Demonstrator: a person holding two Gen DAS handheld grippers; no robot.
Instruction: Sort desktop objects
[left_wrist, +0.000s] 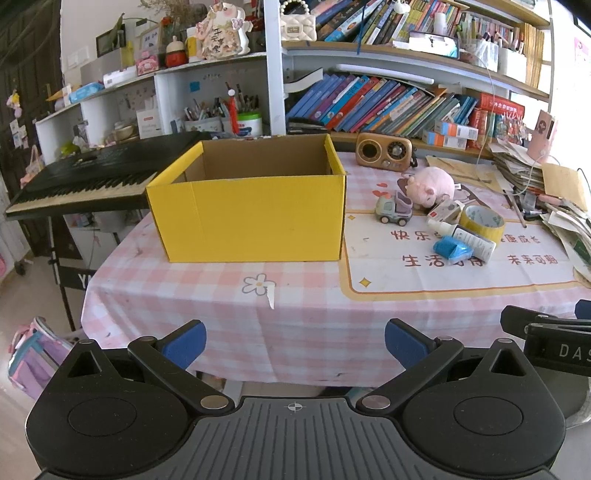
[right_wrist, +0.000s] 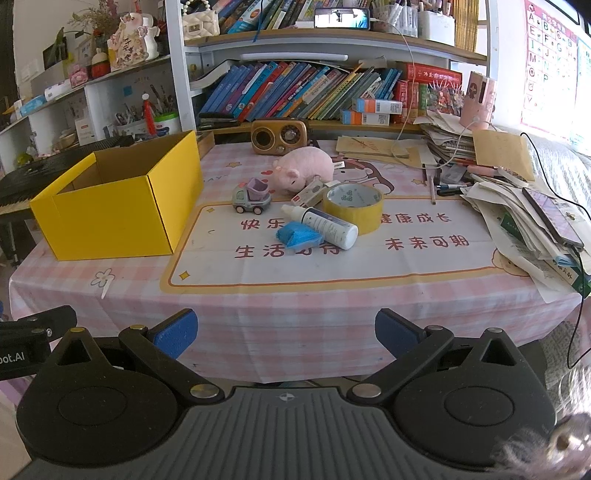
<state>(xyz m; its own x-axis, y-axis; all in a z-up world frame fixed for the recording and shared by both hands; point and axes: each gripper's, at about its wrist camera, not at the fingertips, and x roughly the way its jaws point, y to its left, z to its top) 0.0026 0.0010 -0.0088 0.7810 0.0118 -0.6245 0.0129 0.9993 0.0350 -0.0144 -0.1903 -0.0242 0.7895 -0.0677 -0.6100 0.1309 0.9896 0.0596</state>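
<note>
Black left gripper (left_wrist: 294, 345), right gripper (right_wrist: 286, 334), blue pads, silver screws

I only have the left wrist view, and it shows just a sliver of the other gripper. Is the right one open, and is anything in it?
Observer: The right gripper is open, with nothing between its pads.
Operator: What's on the paper pile at the far right? My view cuts off there.
Observer: What looks like a phone lies on top of the paper pile, with a cable plugged into its near end.
</note>
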